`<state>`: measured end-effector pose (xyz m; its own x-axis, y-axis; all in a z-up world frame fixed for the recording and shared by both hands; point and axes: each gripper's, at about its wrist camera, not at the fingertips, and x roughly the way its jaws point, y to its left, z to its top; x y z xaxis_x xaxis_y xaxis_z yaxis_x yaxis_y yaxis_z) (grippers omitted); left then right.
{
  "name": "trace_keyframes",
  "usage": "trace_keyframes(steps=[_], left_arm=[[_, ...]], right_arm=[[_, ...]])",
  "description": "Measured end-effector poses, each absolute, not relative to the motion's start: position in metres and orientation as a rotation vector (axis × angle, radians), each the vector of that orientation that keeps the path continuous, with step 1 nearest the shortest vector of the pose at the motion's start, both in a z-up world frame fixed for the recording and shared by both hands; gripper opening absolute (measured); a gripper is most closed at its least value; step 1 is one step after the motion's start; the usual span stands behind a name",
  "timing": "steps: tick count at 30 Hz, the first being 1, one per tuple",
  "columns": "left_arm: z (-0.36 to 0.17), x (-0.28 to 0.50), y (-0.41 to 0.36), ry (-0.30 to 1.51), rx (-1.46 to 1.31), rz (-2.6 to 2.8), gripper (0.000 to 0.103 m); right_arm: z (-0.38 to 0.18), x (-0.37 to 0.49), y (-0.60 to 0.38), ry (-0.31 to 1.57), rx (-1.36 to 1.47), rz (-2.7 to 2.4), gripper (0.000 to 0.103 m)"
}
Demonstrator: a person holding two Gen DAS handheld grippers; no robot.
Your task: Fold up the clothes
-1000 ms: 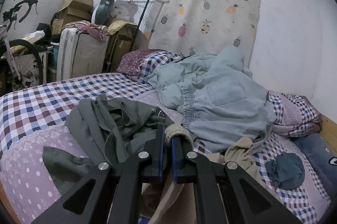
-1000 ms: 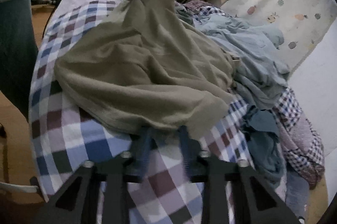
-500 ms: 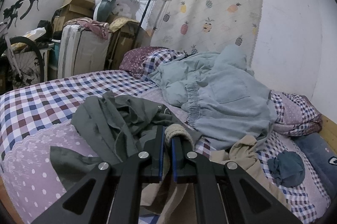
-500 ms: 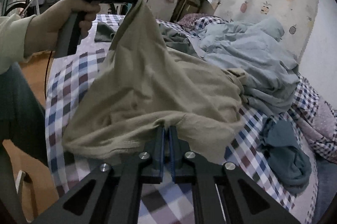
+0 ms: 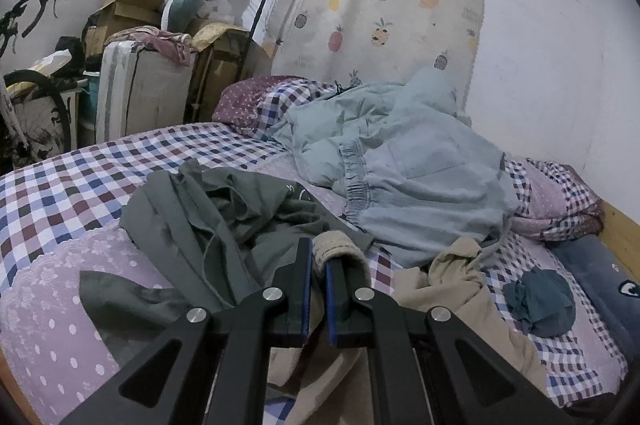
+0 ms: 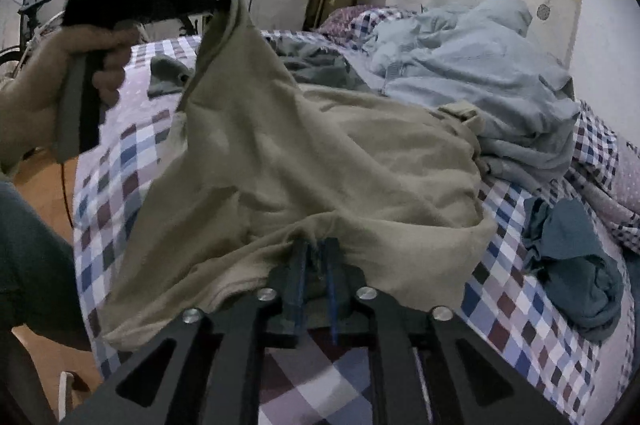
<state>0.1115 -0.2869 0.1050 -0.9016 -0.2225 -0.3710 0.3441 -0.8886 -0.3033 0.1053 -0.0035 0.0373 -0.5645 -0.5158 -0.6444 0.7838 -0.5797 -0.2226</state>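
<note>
Checked bedding (image 6: pixel 120 161) covers the whole work surface, with boxes and a pineapple curtain (image 5: pixel 392 5) at 12 o'clock; a pale blue jacket (image 5: pixel 420 177) lies heaped at 1 o'clock, a grey-green garment (image 5: pixel 224 209) crumpled at 10 o'clock, a small teal item (image 6: pixel 572 265) bunched at 3 o'clock; none shows a fold. Beige garment (image 6: pixel 312 161) hangs stretched above the bedding between both tools, far edge trailing on it; left gripper (image 5: pixel 316 261) has its fingers pressed together on one corner; right gripper (image 6: pixel 316 253) pinches the near hem. Judgement: beige item lifted and spread, unfolded; all four pieces remain to fold.
</note>
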Motion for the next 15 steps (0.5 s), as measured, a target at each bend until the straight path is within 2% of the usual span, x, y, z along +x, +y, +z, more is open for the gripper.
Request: trace_keyframes(steps=[2,5,15], left_arm=[[0.104,0.110,-0.285,0.524,0.480,-2.753,0.005],[0.104,0.109,-0.283,0.509,0.484,-2.755,0.005],[0.103,0.105,-0.279,0.478,0.497,-2.754,0.005]], right_arm=[[0.040,0.107,0.000,0.626,0.669,-2.164,0.028],[0.045,0.112,0.006,0.629,0.642,-2.171,0.034],[0.054,0.129,0.022,0.729,0.556,-2.188,0.038]])
